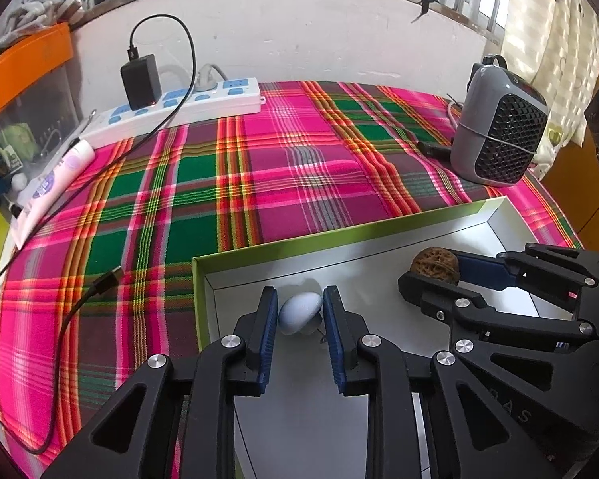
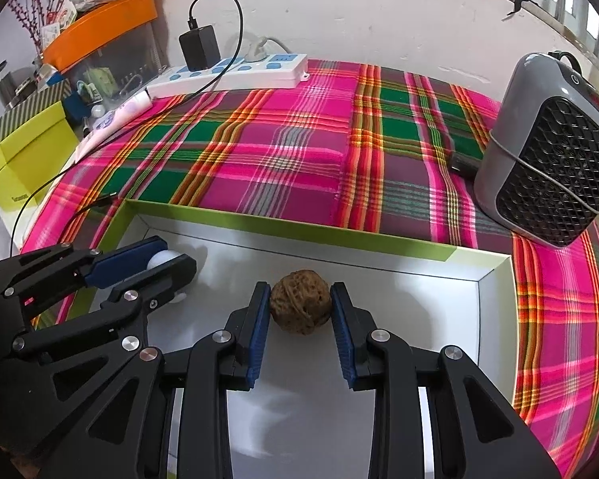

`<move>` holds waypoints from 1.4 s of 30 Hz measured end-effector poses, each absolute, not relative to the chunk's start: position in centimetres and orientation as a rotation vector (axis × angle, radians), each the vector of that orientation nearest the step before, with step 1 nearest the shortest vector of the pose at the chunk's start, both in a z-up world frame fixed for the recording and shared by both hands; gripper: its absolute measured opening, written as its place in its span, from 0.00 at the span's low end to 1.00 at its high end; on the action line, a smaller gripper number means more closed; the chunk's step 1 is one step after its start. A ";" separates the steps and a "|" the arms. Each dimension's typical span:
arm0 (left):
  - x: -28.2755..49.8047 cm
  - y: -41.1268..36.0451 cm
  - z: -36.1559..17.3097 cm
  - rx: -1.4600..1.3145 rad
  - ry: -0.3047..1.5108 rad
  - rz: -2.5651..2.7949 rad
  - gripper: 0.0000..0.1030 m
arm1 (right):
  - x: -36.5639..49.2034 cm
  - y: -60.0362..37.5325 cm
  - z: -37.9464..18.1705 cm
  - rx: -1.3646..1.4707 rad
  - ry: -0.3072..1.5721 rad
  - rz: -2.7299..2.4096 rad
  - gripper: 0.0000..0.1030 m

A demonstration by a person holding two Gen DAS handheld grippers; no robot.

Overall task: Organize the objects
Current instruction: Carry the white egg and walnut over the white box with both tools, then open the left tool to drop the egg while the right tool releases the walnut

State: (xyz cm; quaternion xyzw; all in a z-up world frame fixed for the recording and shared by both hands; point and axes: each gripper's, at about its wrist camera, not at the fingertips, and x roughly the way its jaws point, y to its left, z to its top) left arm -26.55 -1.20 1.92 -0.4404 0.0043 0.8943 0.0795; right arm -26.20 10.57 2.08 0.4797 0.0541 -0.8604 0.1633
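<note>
A shallow box with a green rim and a white inside lies on the plaid cloth. My left gripper reaches into its left end. Its blue pads sit against both sides of a pale egg-shaped object, low over the box floor. My right gripper is further right in the same box, shut on a brown wrinkled walnut that fills the gap between its pads.
A grey fan heater stands at the back right. A white power strip with a black charger stands along the back wall. The charger's cable trails down the cloth on the left. An orange-lidded bin and a yellow-green box stand at the far left.
</note>
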 end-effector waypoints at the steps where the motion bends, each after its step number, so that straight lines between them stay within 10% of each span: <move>1: -26.6 -1.2 1.9 -1.317 0.011 2.673 0.23 | -26.2 10.6 2.1 1.368 0.153 -2.455 0.31; 18: -25.2 -2.5 2.8 -1.303 -0.041 2.700 0.40 | -25.0 11.3 2.6 1.350 0.119 -2.489 0.50; 42: -19.3 -3.1 5.3 -1.230 -0.076 2.747 0.44 | -20.0 12.7 4.8 1.270 0.075 -2.536 0.51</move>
